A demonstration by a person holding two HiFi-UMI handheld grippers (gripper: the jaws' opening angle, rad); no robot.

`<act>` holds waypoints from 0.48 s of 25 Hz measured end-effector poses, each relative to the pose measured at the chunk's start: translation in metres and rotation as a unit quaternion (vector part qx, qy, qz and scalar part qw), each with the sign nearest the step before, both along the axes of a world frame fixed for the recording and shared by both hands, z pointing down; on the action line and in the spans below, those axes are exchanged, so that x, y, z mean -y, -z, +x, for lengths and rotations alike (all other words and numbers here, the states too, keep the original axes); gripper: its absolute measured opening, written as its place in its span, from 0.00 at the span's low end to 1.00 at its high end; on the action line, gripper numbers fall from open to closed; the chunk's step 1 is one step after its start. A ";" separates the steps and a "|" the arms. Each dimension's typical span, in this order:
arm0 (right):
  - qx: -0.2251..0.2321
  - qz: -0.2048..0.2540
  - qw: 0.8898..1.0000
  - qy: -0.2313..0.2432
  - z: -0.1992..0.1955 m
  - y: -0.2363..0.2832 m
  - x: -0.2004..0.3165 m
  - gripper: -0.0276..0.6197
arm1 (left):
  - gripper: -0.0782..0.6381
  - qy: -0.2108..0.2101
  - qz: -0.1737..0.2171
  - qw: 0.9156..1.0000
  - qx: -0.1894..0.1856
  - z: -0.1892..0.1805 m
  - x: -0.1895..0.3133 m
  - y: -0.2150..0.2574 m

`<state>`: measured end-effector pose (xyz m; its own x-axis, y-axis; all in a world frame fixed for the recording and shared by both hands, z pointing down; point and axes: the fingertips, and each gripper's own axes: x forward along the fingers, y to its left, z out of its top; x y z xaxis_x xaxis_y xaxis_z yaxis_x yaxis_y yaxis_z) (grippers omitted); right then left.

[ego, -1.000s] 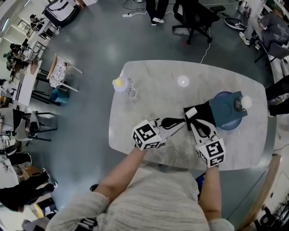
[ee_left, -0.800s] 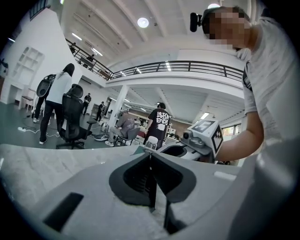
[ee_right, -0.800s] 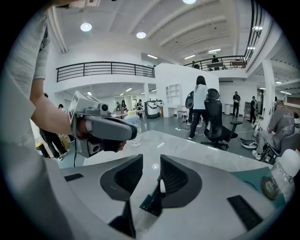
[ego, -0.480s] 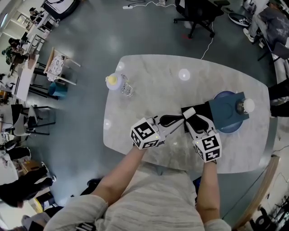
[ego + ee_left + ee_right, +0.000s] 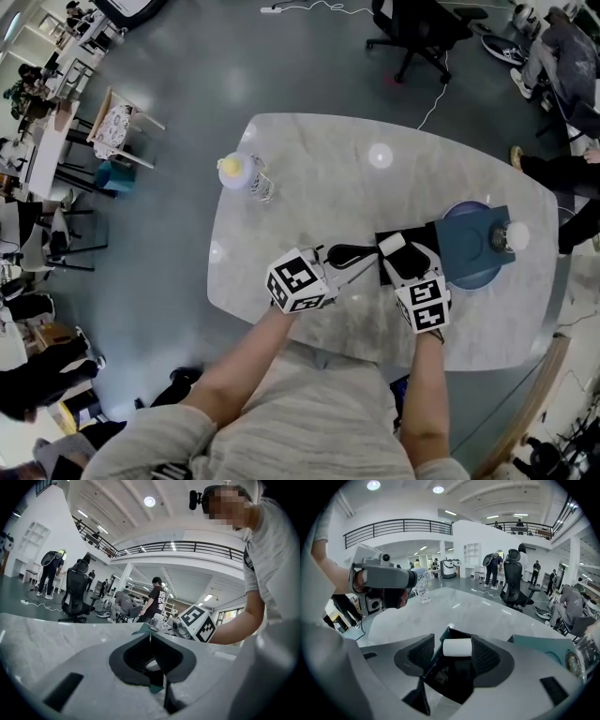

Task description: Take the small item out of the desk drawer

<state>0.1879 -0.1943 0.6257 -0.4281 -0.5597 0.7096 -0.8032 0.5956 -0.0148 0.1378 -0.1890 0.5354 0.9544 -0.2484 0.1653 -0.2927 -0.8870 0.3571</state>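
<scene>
STEP: grasp small item (image 5: 457,648) in open drawer (image 5: 433,656), toward 3 o'clock on bench (image 5: 309,178) | right gripper (image 5: 453,645): jaws opening astride item, not pinching | left gripper (image 5: 150,637): apparently clenched on drawer wall, 9 o'clock side | ADVICE: centre, close gently, lift straight.

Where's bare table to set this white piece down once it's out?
Bare marble spans the far half of the table, between the bottle and the blue drawer unit, and left of the left gripper. Crowded: the open drawer, where both grippers meet; the jaws of the right gripper are opening around the white piece.
</scene>
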 end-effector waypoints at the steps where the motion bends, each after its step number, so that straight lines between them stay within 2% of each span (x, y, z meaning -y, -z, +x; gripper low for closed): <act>1: -0.003 -0.005 1.000 -0.001 0.000 -0.002 0.001 0.37 | 0.14 0.001 -0.001 1.000 -0.001 0.000 0.001 0.000; 12: -0.064 -0.063 0.996 0.002 -0.001 -0.031 0.006 0.40 | 0.14 0.007 -0.009 1.000 -0.010 -0.006 0.010 -0.005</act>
<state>0.1869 -0.2008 0.6564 -0.3322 -0.4607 0.8230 -0.8011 0.5984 0.0117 0.1322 -0.1986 0.5409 0.9539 -0.2594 0.1507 -0.2981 -0.8760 0.3791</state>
